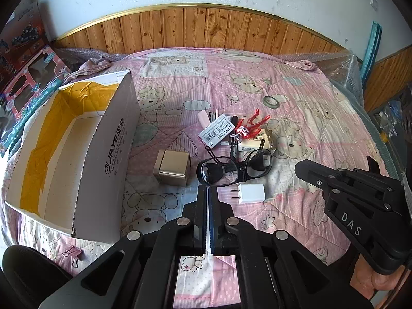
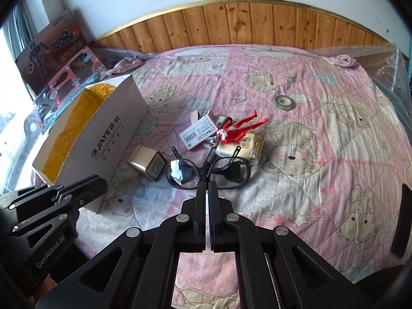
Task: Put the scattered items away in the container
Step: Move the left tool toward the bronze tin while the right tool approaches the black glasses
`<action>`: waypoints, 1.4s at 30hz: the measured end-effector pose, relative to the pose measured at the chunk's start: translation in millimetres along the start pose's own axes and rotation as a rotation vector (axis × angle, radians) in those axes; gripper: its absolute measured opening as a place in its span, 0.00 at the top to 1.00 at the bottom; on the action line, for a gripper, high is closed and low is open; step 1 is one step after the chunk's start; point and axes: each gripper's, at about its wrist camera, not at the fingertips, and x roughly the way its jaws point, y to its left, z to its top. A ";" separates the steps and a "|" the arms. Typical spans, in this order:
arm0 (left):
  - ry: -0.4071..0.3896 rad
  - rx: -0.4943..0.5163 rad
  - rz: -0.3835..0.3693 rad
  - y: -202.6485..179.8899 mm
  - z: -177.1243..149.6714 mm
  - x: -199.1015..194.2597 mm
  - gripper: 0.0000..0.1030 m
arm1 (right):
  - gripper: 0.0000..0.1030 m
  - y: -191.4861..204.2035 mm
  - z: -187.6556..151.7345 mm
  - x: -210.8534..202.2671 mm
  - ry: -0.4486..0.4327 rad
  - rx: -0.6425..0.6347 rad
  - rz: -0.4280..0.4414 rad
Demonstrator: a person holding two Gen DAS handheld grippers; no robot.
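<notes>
Both claws are hovering low over the bed (image 1: 296,231), each with its two fingers pressed together and holding nothing: the left claw (image 1: 208,189) is pointing at the glasses (image 1: 233,167), and the right claw (image 2: 207,184) is sitting just in front of the same glasses (image 2: 208,173). Nothing appears to be packed yet, so the tidying is only starting. Just beside the glasses a white charger (image 1: 251,193) is lying, and a gold tin (image 1: 173,167) stands to their left. Beyond them a barcode box (image 1: 217,130), a red figure (image 2: 240,128) and a tissue pack (image 2: 248,148) are piled together, with a tape roll (image 2: 284,102) farther off. The open cardboard box (image 1: 108,154) is waiting at the left. The next move likely calls for one claw opening, then closing gently on the thin glasses frame.
</notes>
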 end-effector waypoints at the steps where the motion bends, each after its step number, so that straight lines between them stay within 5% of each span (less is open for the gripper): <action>1: 0.000 -0.001 -0.006 0.7 0.7 1.0 0.97 | 0.94 -0.8 0.2 0.6 -0.003 0.006 0.004; 4: 0.018 0.004 -0.011 1.6 1.1 6.4 0.83 | 0.84 -3.9 0.1 4.4 0.000 0.026 0.027; 6: 0.016 0.005 -0.007 1.5 0.6 7.8 0.65 | 0.58 -6.1 0.7 7.5 0.002 0.041 0.029; 8: 0.016 0.008 0.001 1.4 0.8 9.2 0.38 | 0.58 -8.1 0.3 12.5 0.012 0.051 0.022; 9: 0.014 0.005 0.008 2.0 0.6 10.0 0.34 | 0.58 -9.0 -0.4 16.0 0.022 0.058 0.023; 29: 0.162 -0.066 -0.098 41.1 -7.9 77.7 0.33 | 0.52 -15.0 -27.4 80.5 0.184 0.031 0.024; 37: 0.151 -0.065 -0.166 32.7 10.6 105.1 0.33 | 0.49 -11.9 -31.9 114.7 0.228 0.004 0.019; 42: 0.131 -0.009 -0.177 20.9 26.6 122.3 0.31 | 0.49 -24.9 -34.7 120.8 0.259 0.082 0.098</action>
